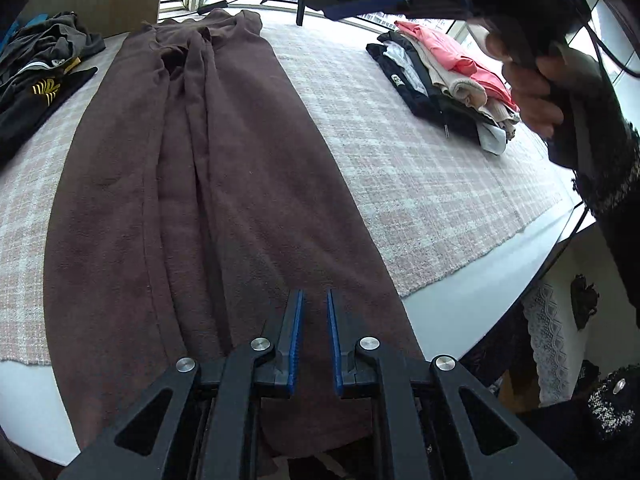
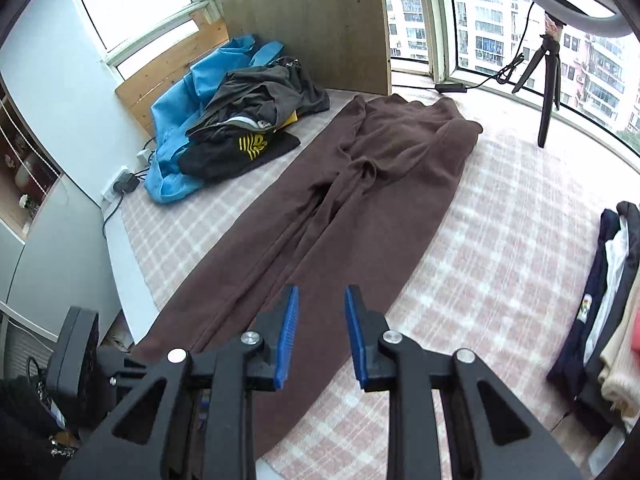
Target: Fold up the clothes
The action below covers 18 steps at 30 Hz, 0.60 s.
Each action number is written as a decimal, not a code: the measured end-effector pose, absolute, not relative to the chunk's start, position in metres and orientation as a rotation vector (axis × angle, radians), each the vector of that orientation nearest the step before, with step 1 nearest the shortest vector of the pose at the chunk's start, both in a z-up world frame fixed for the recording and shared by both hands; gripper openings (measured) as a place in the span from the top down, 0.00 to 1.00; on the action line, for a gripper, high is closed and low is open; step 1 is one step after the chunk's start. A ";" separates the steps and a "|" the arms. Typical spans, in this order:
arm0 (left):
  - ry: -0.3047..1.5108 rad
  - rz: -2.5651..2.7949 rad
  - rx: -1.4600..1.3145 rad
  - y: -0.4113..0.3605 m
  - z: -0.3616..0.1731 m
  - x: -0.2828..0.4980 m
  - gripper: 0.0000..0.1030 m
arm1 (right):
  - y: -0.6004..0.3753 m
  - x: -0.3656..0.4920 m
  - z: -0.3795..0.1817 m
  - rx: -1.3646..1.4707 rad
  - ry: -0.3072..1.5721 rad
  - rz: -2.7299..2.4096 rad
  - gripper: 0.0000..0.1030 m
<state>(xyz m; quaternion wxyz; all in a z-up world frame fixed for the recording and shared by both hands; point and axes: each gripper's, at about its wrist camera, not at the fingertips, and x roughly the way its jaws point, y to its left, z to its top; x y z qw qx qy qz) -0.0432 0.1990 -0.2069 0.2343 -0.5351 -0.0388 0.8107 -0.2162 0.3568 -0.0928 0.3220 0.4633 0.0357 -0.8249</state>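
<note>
A table covered by a pink-and-white checked cloth (image 2: 500,240) is set before a wide window (image 2: 500,20), beyond which apartment blocks are visible.

The left gripper (image 1: 315,300) is held above the near end of the brown trousers (image 1: 240,200); its blue pads are parted by a narrow gap and nothing is held between them. The right gripper (image 2: 321,300) is held above the near part of the same garment, its pads set wider apart and likewise empty. In the left wrist view the right gripper is also seen raised high over the far side of the table.

The brown trousers (image 2: 360,208) are laid out lengthwise down the middle of the table, legs side by side, waistband at the far end, near the window; the hems overhang the near edge. No fold is visible in them, so this garment is judged as spread but not yet folded.

At the right, a stack of folded clothes (image 1: 448,76) is seen, judged as completed work. At the left, a heap of unfolded clothes (image 2: 240,132) remains, including a blue item and dark ones. A tripod (image 2: 546,80) stands near the window.
</note>
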 end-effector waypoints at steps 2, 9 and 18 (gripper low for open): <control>-0.101 2.230 -1.476 0.201 -0.209 -0.042 0.88 | 0.334 -0.255 -0.102 1.221 0.150 -2.182 0.77; -0.157 2.231 -1.488 0.195 -0.209 -0.043 0.88 | 0.258 -0.337 -0.167 1.342 0.243 -2.081 0.77; -0.222 2.393 -1.440 0.131 -0.142 -0.017 0.81 | 0.321 -0.305 -0.133 1.269 -0.006 -2.023 0.75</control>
